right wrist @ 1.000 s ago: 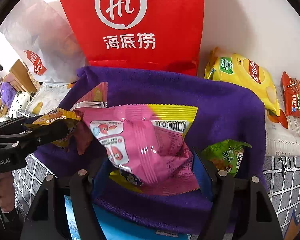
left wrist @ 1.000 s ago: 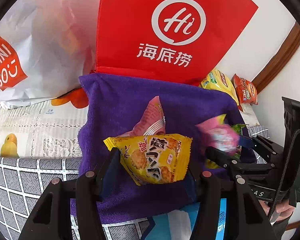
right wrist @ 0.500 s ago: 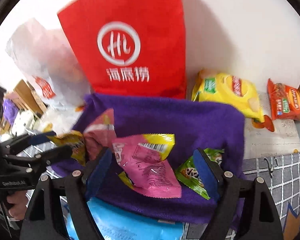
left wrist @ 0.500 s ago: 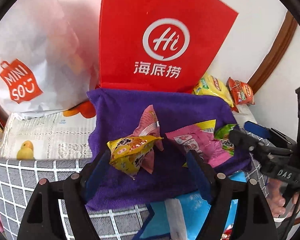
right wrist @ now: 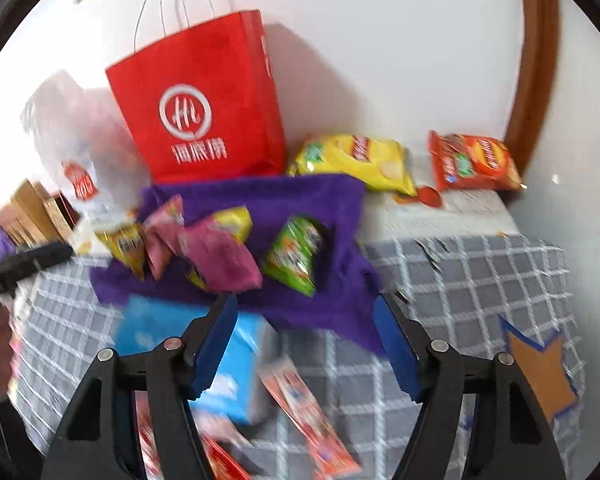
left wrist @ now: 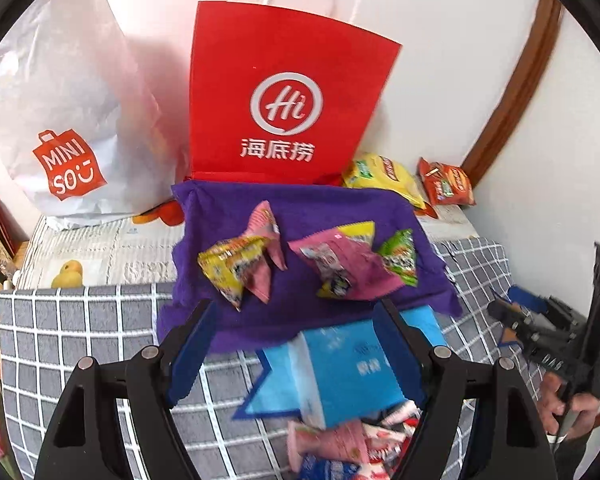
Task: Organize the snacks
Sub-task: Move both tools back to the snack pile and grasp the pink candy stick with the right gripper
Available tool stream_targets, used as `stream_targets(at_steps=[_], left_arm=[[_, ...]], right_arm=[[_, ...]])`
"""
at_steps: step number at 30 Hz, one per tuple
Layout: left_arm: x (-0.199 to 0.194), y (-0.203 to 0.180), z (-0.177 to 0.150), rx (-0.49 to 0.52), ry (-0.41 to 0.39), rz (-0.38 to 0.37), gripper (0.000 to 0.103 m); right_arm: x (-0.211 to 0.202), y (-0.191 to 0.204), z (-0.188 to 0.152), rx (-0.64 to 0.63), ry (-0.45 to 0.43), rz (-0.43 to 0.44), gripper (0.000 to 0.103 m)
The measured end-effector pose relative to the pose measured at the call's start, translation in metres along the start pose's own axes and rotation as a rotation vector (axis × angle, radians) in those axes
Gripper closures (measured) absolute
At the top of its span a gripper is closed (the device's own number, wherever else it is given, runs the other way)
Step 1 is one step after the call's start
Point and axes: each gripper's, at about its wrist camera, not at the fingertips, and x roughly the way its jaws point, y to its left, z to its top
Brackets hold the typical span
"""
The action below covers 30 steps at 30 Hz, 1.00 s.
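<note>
On the purple cloth lie a yellow packet, a small pink packet, a pink-and-yellow packet and a green packet. My left gripper stands open and empty, back from the cloth's near edge and above a blue box. My right gripper is also empty; its jaws are closing with nothing between them, and it hovers near the cloth's front edge. The right wrist view is blurred but shows the green packet and the pink-and-yellow packet lying loose.
A red paper bag and a white plastic bag stand against the wall behind the cloth. A yellow chips bag and a red chips bag lie at the back right. Several more packets are heaped in front of the blue box.
The left gripper let go of the yellow packet and the right gripper let go of the pink-and-yellow one. Both packets now lie on the cloth, and both grippers pulled back and up.
</note>
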Motion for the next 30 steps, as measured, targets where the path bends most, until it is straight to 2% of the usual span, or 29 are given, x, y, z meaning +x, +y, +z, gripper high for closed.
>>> stream_targets(at_steps=[8, 13, 15, 17, 22, 30], left_arm=[[-0.013, -0.013, -0.027, 0.005, 0.01, -0.013, 0.025], [-0.014, -0.013, -0.042, 0.003, 0.027, 0.0, 0.026], [-0.016, -0.012, -0.047, -0.002, 0.032, 0.007, 0.026], [-0.017, -0.011, -0.051, -0.004, 0.036, 0.014, 0.026], [-0.02, -0.01, -0.064, -0.012, 0.038, 0.03, 0.026], [-0.014, -0.013, -0.092, -0.015, 0.072, 0.056, 0.027]], right_arm=[[0.017, -0.012, -0.063, 0.009, 0.095, 0.026, 0.049], [0.037, -0.004, -0.087, -0.044, 0.123, 0.025, 0.052], [0.047, -0.003, -0.092, -0.046, 0.136, 0.031, 0.058], [0.057, -0.003, -0.097, -0.038, 0.15, 0.027, 0.068], [0.054, 0.0, -0.108, -0.051, 0.075, 0.011, 0.071], [0.05, -0.003, -0.117, -0.021, 0.02, 0.025, 0.07]])
